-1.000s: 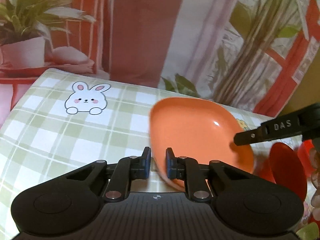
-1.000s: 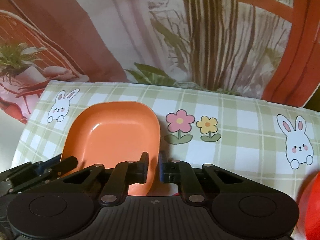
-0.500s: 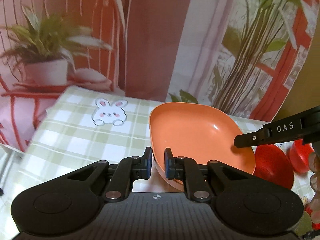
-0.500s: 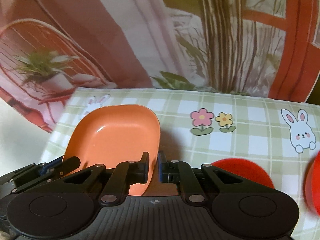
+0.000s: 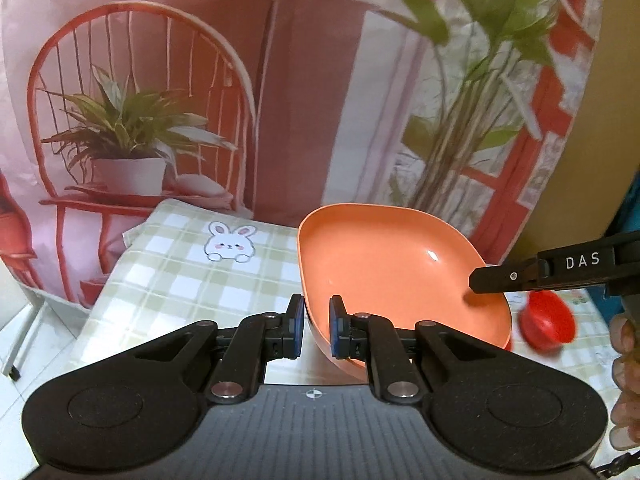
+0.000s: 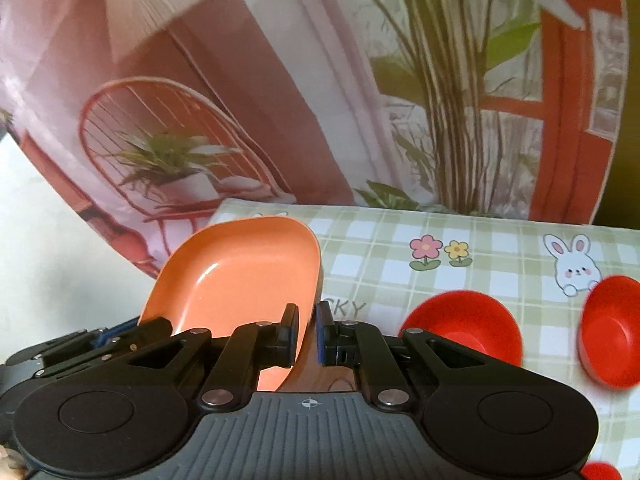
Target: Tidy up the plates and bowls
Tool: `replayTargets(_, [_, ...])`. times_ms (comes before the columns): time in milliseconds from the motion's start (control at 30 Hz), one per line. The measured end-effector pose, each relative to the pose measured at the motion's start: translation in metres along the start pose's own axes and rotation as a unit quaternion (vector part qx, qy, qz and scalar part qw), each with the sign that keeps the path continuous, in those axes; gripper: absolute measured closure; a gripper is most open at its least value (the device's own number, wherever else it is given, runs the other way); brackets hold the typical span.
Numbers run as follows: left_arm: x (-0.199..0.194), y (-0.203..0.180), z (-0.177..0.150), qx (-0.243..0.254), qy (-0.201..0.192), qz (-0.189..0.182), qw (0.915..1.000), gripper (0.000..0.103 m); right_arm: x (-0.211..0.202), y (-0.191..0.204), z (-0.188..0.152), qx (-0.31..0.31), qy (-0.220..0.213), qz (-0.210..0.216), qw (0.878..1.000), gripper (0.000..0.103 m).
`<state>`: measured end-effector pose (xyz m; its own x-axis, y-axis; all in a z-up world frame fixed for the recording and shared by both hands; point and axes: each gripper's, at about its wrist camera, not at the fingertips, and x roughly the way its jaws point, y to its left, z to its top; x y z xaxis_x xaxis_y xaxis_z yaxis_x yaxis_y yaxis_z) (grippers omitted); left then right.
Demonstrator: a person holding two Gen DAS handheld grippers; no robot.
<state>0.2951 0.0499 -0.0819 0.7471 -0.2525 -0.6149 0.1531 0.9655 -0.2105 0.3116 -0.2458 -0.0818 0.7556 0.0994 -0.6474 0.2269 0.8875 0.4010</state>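
clamping opposite rims, the orange plate [image 5: 384, 272] is held above the checked table [image 5: 180, 272] by the closed left gripper [image 5: 316, 326] and right gripper [image 6: 306, 334] fingers.

both wrist views look down past their tongs from close above, sharing the orange plate [image 5: 392, 272] and checked tablecloth [image 6: 500, 248].

The left gripper [image 5: 316, 326] tilts downward, its jaws clamped on the near-left rim of the orange plate [image 5: 384, 268]. The right gripper [image 6: 306, 334] tilts likewise, jaws pinched on the plate's right rim; its finger reaches in from the right in the left wrist view. Fingertips [image 5: 624, 332] show at the right edge.
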Motion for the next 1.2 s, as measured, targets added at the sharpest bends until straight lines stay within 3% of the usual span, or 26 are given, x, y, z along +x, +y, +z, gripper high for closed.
replayTargets(633, [-0.053, -0.082, -0.061, 0.04, 0.0, -0.063, 0.9972, 0.089, -0.105, -0.078, -0.108, 0.059, -0.031, -0.014, 0.998, 0.094])
replayTargets(933, [-0.029, -0.107, -0.105, 0.076, 0.031, -0.079, 0.9935, 0.089, -0.102, -0.107, -0.156, 0.082, -0.017, -0.049, 0.995, 0.094])
replayTargets(1200, [-0.006, -0.103, -0.125, 0.077, 0.069, -0.075, 0.9919, 0.089, -0.09, -0.103, -0.173, 0.049, -0.02, -0.07, 0.996, 0.094])
